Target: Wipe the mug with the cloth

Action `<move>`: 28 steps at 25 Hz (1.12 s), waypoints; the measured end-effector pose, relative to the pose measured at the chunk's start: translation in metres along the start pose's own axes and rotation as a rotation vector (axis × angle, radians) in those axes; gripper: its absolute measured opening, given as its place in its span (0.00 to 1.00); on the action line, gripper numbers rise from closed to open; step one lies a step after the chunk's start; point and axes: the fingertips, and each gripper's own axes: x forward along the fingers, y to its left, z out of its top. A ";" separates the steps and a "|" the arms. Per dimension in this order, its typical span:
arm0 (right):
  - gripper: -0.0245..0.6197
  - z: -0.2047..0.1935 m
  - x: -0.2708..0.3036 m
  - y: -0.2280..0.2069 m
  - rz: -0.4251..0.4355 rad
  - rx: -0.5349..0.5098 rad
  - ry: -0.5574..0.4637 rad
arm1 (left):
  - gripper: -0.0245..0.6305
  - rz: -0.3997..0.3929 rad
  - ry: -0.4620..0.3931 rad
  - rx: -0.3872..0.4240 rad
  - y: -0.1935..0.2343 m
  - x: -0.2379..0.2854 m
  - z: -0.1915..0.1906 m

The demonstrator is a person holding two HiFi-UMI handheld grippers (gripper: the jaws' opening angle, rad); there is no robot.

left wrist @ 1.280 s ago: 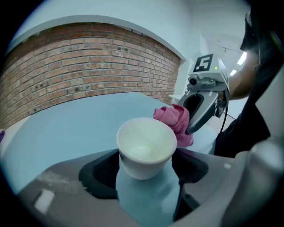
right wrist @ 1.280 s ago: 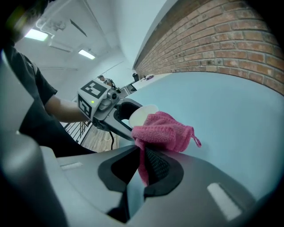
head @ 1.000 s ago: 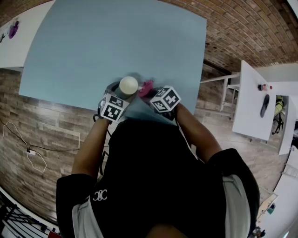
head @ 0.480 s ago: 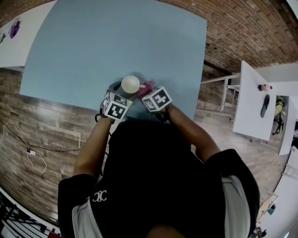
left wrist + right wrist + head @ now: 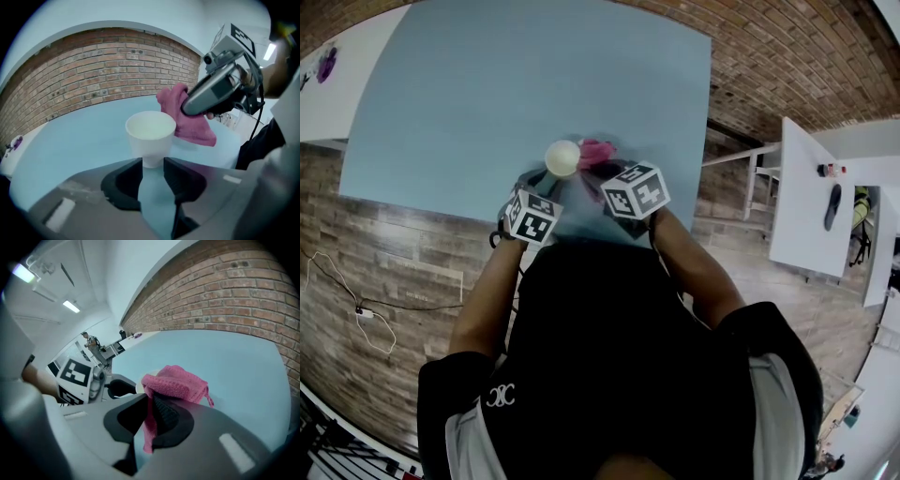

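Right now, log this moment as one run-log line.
left gripper: jaws just closing, gripping mug base | right gripper: shut on cloth, held beside mug

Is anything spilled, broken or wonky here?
Nothing stands out. The mug stands upright and whole in the left claw, which has just been closing on its base. The right claw pinches the cloth beside it. No spill shows on the table.

Even, diffuse indoor light; ceiling strip lamps glare mildly. Strong fisheye bending, dark vignette at gripper-view edges. Slight blur around the mug in head view; faint shadows on counter.
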 end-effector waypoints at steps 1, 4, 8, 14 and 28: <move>0.09 0.005 -0.004 0.001 0.003 0.006 -0.020 | 0.24 -0.004 -0.003 -0.007 0.000 0.000 -0.001; 0.09 0.008 -0.010 -0.005 -0.004 0.035 -0.045 | 0.24 -0.021 -0.020 -0.035 -0.002 0.000 -0.005; 0.09 0.013 -0.027 -0.017 -0.019 0.098 -0.112 | 0.24 -0.029 -0.061 -0.041 -0.004 -0.006 -0.003; 0.09 0.032 -0.066 -0.029 -0.062 0.174 -0.315 | 0.04 0.015 -0.181 -0.119 0.020 -0.041 -0.002; 0.09 0.012 -0.106 -0.031 -0.280 0.154 -0.412 | 0.04 0.094 -0.264 -0.232 0.100 -0.093 -0.016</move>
